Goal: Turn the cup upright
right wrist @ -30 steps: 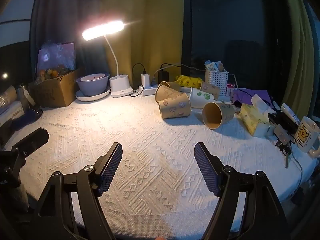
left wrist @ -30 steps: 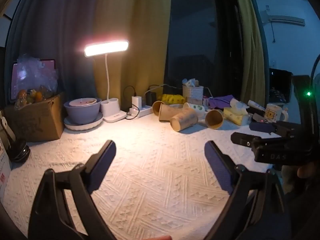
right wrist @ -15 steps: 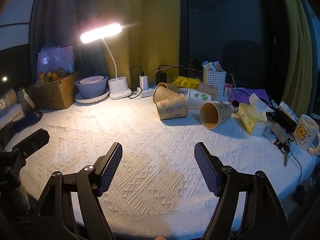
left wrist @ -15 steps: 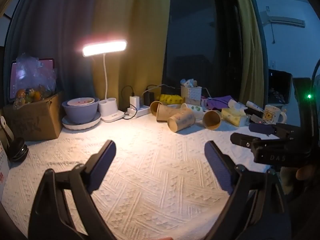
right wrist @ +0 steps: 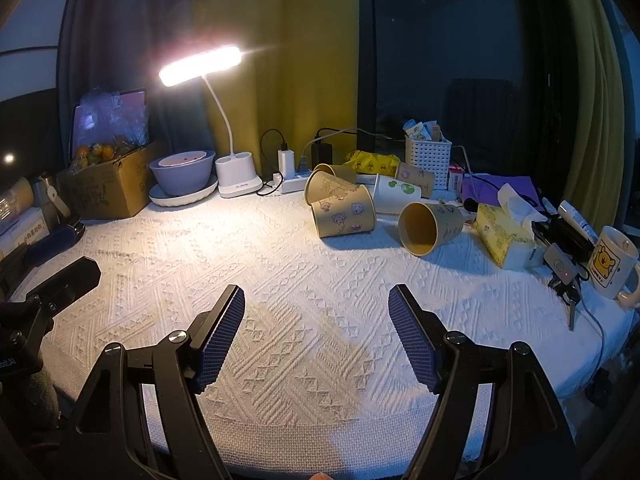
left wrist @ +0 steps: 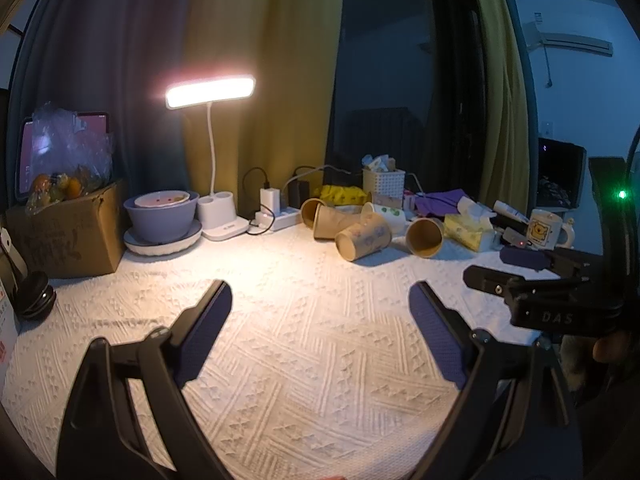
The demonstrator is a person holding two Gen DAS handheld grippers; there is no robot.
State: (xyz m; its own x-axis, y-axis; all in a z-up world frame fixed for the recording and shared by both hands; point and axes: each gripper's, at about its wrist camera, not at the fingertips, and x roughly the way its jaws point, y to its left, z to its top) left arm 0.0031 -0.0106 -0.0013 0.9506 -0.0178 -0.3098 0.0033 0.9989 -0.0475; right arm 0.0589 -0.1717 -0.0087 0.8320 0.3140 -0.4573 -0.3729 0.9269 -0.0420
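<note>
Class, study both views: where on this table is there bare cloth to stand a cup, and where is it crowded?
Bare cloth spans the middle of the tablecloth, from both open grippers up to the lamp base and the tipped paper cups. The back edge and right side, around the tissue box and mug, are crowded.

Five paper cups are being counted on the worktop (right wrist: 280,264), all on their sides: a brown one with cartoon faces (right wrist: 344,218), a brown one behind it (right wrist: 332,188), a third brown one at the back (right wrist: 334,171), a white one with green prints (right wrist: 398,193) and a brown one with its mouth turned forward (right wrist: 428,226). A possible sixth beside the basket cannot be told. One desk lamp (right wrist: 200,66), one white basket (right wrist: 428,160), one tissue box (right wrist: 504,236), one mug (right wrist: 612,264), one cardboard box (right wrist: 108,188) and one power strip (right wrist: 292,182) are being seen. Two bowls are being shown nested (right wrist: 184,172) on one plate (right wrist: 182,197). Two grippers are being counted, left (left wrist: 320,336) and right (right wrist: 316,336).
</note>
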